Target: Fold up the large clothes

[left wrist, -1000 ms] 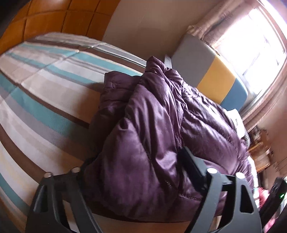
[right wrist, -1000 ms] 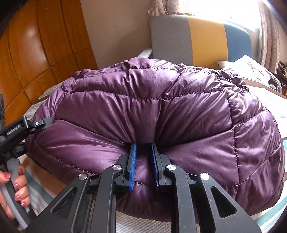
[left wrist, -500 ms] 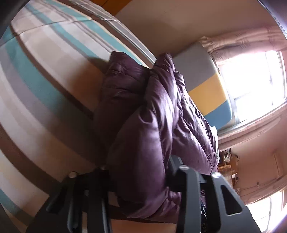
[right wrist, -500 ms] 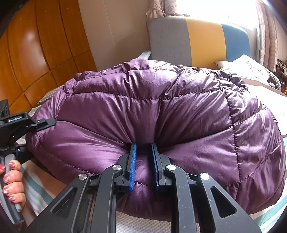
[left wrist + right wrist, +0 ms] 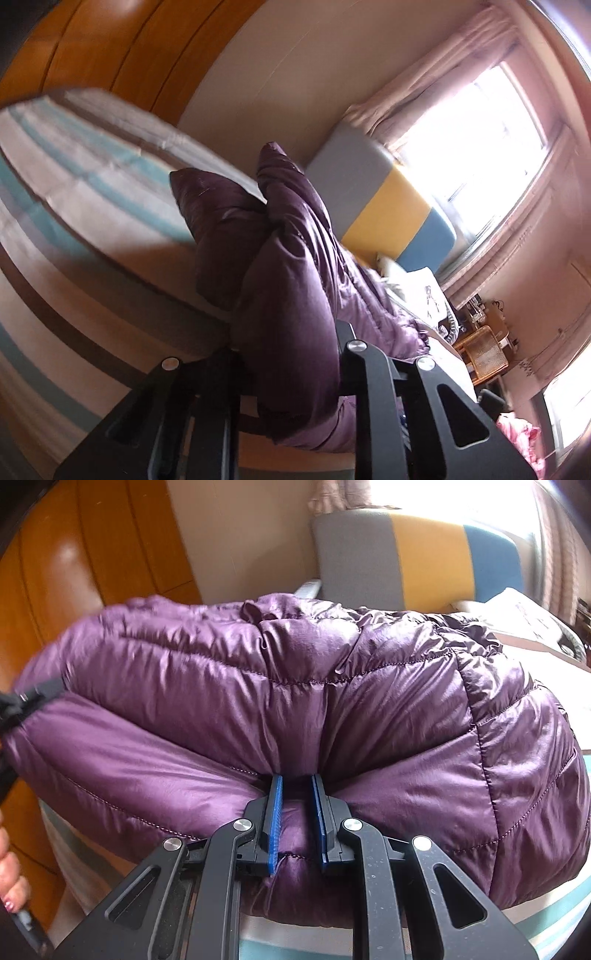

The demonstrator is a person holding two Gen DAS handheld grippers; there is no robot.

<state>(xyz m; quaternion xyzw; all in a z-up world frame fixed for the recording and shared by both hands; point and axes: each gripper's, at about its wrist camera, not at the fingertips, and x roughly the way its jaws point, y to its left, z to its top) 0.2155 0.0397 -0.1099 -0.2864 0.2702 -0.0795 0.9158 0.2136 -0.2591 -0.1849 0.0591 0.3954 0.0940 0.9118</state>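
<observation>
While our left gripper (image 5: pixel 286 369) is closing on a thick fold of the purple down jacket (image 5: pixel 288 295), only its view shows the striped bedspread (image 5: pixel 74 229) stretching away and the bright window (image 5: pixel 480 140). Our right wrist view alone shows our right gripper (image 5: pixel 297 812) pinching the near hem between blue pads (image 5: pixel 275 819), and the left gripper at the jacket's left end. The jacket lies on the bed, long axis running side to side between our grippers.
</observation>
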